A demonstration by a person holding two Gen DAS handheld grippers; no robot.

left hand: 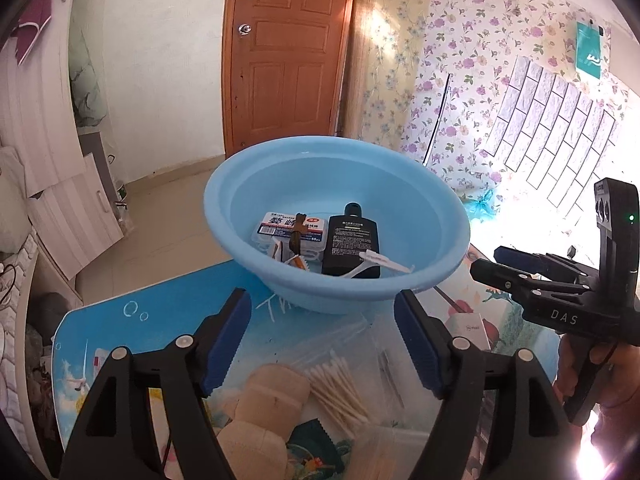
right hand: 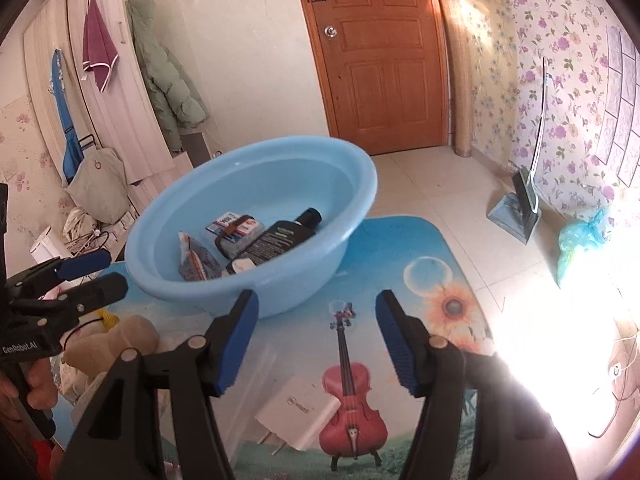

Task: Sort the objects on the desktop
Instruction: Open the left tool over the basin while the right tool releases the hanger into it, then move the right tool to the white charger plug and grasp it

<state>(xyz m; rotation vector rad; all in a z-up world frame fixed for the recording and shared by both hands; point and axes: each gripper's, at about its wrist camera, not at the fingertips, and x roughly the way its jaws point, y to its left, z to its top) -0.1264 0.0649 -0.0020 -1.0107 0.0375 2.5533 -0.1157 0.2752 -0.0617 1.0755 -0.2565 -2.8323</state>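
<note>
A light blue basin (left hand: 280, 168) stands on the table just beyond my left gripper (left hand: 322, 336). In it lie a black bottle (left hand: 352, 244), a floss box (left hand: 280, 230) and a white razor (left hand: 380, 266). My left gripper is open and holds nothing. It hangs over a clear bag of cotton swabs (left hand: 340, 392) and beige bandage rolls (left hand: 272, 400). My right gripper (right hand: 316, 340) is open and empty above a white charger plug (right hand: 300, 412), to the right of the basin (right hand: 280, 280). Each gripper shows in the other's view: the right gripper (left hand: 488, 261) and the left gripper (right hand: 112, 271).
A picture mat with a red violin (right hand: 352, 400) covers the table; its far edge (right hand: 400, 220) lies just past the basin. Tiled floor, a wooden door (right hand: 384, 60) and a blue plastic bag (right hand: 580, 236) lie beyond. Strong glare washes out the right side.
</note>
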